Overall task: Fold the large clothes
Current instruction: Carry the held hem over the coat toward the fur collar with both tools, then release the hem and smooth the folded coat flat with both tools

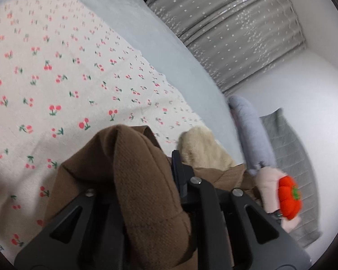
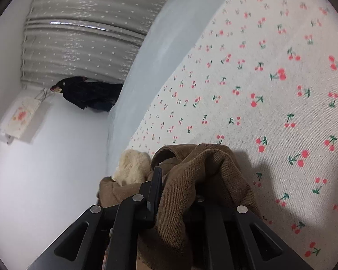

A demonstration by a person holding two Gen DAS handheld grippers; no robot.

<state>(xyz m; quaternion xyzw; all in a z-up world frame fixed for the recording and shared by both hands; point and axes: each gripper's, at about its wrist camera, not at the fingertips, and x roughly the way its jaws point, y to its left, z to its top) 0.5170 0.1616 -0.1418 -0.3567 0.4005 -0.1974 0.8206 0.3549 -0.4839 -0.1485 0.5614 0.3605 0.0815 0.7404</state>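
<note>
Left wrist view: left gripper (image 1: pixel 155 180) pinches a bunched fold of the brown textured-knit garment w/ cream fleece lining (image 1: pixel 142 180), held over the cherry-print bedspread (image 1: pixel 56 78) near its edge. Right gripper (image 2: pixel 180 193) pinches another fold likewise. Step: carrying it to lay flat. Next: lower and spread it evenly on the bed.

Both wrist views close, angled down, sharing cherry-print sheet (image 1: pixel 56 78)
</note>
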